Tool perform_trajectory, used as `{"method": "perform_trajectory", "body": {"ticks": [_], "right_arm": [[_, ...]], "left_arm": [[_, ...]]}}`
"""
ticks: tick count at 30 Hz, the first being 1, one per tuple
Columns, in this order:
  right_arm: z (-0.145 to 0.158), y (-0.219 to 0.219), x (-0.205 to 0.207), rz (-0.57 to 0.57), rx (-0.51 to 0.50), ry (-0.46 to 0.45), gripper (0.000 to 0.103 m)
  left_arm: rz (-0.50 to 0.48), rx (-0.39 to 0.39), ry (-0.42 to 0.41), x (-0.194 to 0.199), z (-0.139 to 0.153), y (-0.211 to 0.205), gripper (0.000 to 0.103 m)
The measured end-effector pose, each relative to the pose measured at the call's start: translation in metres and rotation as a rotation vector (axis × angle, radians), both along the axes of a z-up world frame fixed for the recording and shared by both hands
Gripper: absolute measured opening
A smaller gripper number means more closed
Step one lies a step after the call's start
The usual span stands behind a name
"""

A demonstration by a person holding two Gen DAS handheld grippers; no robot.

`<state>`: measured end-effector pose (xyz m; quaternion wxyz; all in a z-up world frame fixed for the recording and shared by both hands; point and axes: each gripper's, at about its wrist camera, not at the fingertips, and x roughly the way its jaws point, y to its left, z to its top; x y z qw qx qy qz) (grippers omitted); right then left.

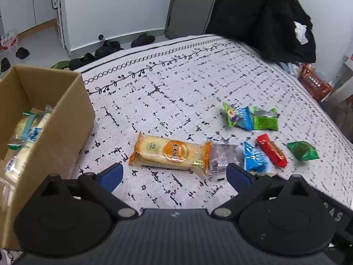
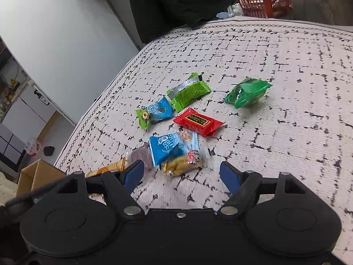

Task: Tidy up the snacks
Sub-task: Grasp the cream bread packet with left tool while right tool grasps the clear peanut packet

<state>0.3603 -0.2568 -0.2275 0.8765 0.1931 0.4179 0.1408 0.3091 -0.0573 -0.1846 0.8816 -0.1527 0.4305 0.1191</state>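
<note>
Your left tool (image 1: 174, 173) is spread wide w/ nothing pinched, just short of the orange cake pack (image 1: 169, 153) on the table (image 1: 176, 88). Cardboard box (image 1: 44, 119) sits left of that pack, snacks already inside. Your right tool (image 2: 182, 172) is spread too, empty, near the blue candy (image 2: 165, 149); red candy (image 2: 198, 121) lies just beyond the blue one.

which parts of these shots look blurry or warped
Left wrist view: strong fisheye bending at the bed edge; cardboard box contents soft, orange-wrapped cake sharp. Right wrist view: clear-wrapped snack nearest the right gripper is smeared, while the red packet stays crisp.
</note>
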Motion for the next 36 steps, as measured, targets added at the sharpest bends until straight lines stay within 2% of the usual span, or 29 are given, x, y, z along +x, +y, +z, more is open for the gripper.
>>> {"method": "perform_trajectory", "body": {"ticks": [5,9,17,21,26,28,32,36], "right_arm": [[-0.007,0.004,0.01,0.012,-0.02,0.001,0.075],[-0.013,0.005,0.014,0.015,-0.041,-0.005,0.069],[-0.016,0.021,0.018,0.062,-0.138,-0.066,0.069],[-0.017,0.023,0.018,0.07,-0.155,-0.076,0.069],[-0.017,0.027,0.013,0.078,-0.211,-0.094,0.058],[-0.016,0.026,0.012,0.079,-0.213,-0.092,0.052],[-0.015,0.022,0.011,0.073,-0.194,-0.083,0.049],[-0.011,0.017,0.007,0.052,-0.179,-0.07,0.047]], "left_arm": [[0.006,0.031,0.016,0.011,-0.012,-0.001,0.1],[0.006,0.039,0.016,0.021,-0.019,-0.001,0.1],[0.015,0.07,0.031,0.036,-0.034,-0.002,0.1],[0.011,0.092,0.026,0.037,-0.037,-0.003,0.1],[0.014,0.086,0.024,0.04,-0.04,0.0,0.1],[0.009,0.086,0.014,0.04,-0.039,0.0,0.095],[-0.007,0.101,0.003,0.037,-0.034,-0.003,0.076],[-0.022,0.101,-0.006,0.032,-0.026,-0.005,0.074]]}}
